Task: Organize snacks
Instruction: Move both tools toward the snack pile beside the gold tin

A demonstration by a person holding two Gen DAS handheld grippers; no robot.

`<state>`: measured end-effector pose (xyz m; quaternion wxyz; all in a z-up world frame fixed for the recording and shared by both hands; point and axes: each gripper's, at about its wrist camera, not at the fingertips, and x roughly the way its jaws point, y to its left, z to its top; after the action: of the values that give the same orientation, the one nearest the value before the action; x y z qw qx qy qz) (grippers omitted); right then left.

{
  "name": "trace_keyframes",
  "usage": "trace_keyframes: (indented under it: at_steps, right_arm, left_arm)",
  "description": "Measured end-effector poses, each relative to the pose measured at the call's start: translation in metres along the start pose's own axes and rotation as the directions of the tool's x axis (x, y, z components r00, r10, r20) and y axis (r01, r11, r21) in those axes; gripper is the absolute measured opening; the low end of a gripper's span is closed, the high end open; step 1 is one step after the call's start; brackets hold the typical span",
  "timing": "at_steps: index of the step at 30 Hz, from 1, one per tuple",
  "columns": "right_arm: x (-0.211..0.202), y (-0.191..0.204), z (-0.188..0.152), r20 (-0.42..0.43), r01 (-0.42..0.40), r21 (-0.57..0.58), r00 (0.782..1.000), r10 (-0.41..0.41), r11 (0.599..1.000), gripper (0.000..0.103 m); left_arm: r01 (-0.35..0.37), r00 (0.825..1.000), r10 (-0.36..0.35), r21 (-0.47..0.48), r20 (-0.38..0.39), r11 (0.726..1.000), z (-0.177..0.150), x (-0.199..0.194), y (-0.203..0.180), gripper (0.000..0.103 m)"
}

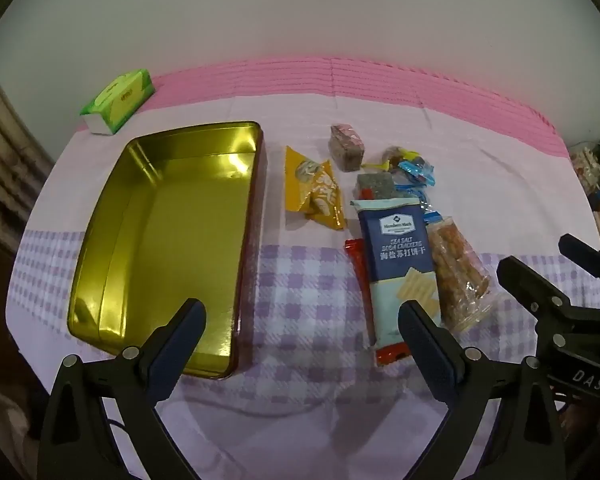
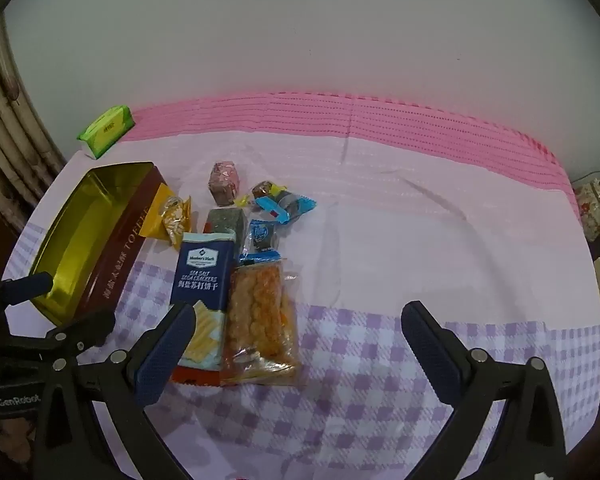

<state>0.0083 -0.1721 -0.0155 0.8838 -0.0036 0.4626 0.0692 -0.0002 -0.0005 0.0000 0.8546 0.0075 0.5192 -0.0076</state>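
Both grippers hang wide open and empty over the cloth; the sea salt cracker pack (image 2: 201, 292) lies lengthwise away, just ahead of the right gripper (image 2: 296, 344), right of the empty gold tin (image 1: 168, 240).

Tin (image 1: 168, 240): metal, glossy gold inside with bright reflections, dark red outer wall
Tablecloth (image 1: 308, 304): cloth, matt, creased, pink and lilac check
Cracker pack (image 1: 402, 264): smooth printed plastic film, slight sheen
Puffed-snack bag (image 2: 260, 312): clear glossy plastic, crinkled, contents rough and knobbly
Yellow packets (image 1: 314, 190): shiny foil-like film
Tissue pack (image 1: 118, 100): soft green plastic wrap
Gripper fingers (image 2: 162, 354): matt black plastic, blue textured pads
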Motion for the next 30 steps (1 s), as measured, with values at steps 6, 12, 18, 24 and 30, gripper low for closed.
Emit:
trace_keyframes:
  at_steps: [6, 12, 18, 24, 30]
  right_arm:
    - [-0.005, -0.002, -0.002, 0.002, 0.012, 0.012, 1.0, -0.012, 1.0, 0.102]
    - [-0.008, -0.006, 0.001, -0.025, 0.004, 0.029, 1.0, -0.003, 1.0, 0.102]
    - [-0.006, -0.005, -0.001, -0.027, -0.003, 0.033, 1.0, 0.004, 0.999, 0.102]
    - [-0.002, 0.003, -0.001, -0.023, 0.004, 0.013, 1.0, -0.004, 1.0, 0.102]
    - [-0.001, 0.005, -0.003, -0.018, 0.005, 0.018, 1.0, -0.004, 1.0, 0.102]
  left_arm:
    - [-0.011, 1.0, 0.011, -0.003, -0.002, 1.0, -0.005, -0.004, 0.004, 0.097]
    - [-0.017, 1.0, 0.016, -0.021, -0.019, 1.0, -0.006, -0.004, 0.013, 0.097]
    - [-0.039, 0.999, 0.039, -0.025, -0.021, 0.999, -0.007, -0.001, 0.016, 0.097]
    - [-0.053, 0.998, 0.052, -0.024, -0.028, 0.998, -0.007, 0.0, 0.02, 0.097]
    - [-0.066, 0.997, 0.065, -0.026, -0.033, 0.997, -0.007, 0.004, 0.021, 0.097]
